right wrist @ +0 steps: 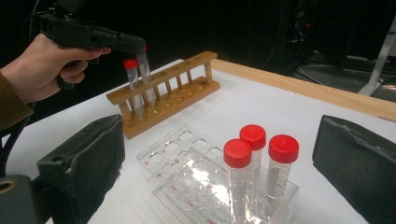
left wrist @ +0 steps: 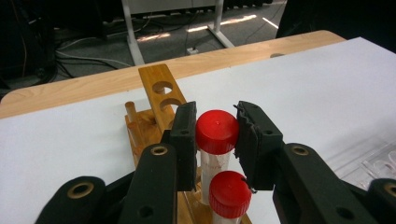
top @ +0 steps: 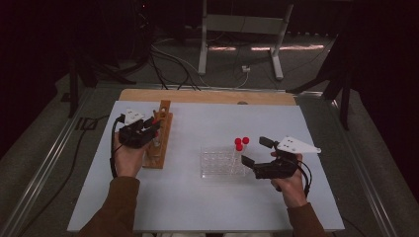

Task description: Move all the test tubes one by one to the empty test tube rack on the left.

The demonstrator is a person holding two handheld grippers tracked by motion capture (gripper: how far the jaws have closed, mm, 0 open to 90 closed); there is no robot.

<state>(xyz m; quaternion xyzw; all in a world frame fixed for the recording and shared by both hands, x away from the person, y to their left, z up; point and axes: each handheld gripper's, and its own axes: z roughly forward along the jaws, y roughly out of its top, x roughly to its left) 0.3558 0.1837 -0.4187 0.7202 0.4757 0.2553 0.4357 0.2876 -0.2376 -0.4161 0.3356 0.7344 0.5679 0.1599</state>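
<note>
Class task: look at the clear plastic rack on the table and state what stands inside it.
Three red-capped tubes stand together at one end of the clear rack; its other holes are empty. The tubes' bottoms are blurred behind the plastic, so how deep they sit is unclear.

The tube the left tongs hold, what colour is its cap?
Red cap, clearest in the left gripper view.

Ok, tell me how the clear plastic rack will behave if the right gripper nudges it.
The clear rack looks thin and light, so it would probably slide on the smooth white table. Its three capped tubes stand tall at one end, so a sharp push there may tip it.
</note>
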